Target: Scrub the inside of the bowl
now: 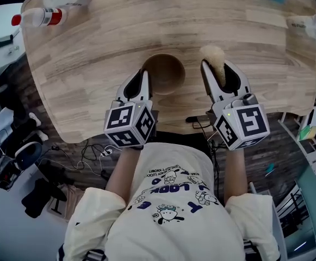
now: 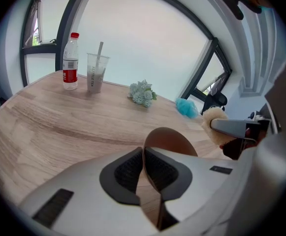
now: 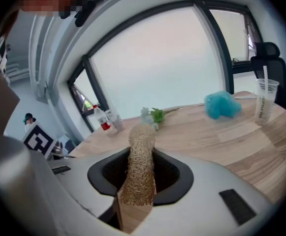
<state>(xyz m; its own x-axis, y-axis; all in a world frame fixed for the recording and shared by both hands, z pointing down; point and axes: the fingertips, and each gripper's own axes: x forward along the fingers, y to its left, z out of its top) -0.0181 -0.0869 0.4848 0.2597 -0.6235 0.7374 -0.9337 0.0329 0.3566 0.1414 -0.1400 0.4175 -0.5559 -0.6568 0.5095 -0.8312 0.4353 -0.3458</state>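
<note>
The left gripper (image 2: 143, 156) pinches the near rim of the round brown wooden bowl (image 1: 166, 75), standing on the pale wooden table (image 1: 147, 26). Just right of the bowl, the right gripper (image 3: 142, 176) clamps a tan fibrous loofah scrubber (image 3: 142, 141). The bowl is probably light and stiff, the scrubber soft and springy.

Table (image 1: 119, 31): pale wood, rounded edge.
Bowl (image 1: 164, 74): on it, rim between your left gripper's (image 1: 143, 79) jaws.
Bottle (image 2: 70, 60), cup (image 2: 97, 73): upright, far ahead-left of those jaws.
Flowers (image 2: 143, 93), blue puff (image 2: 186, 107): beyond them, rightward.
Second cup (image 3: 266, 100): ahead-right of your right gripper's (image 1: 216, 72) jaws.
</note>
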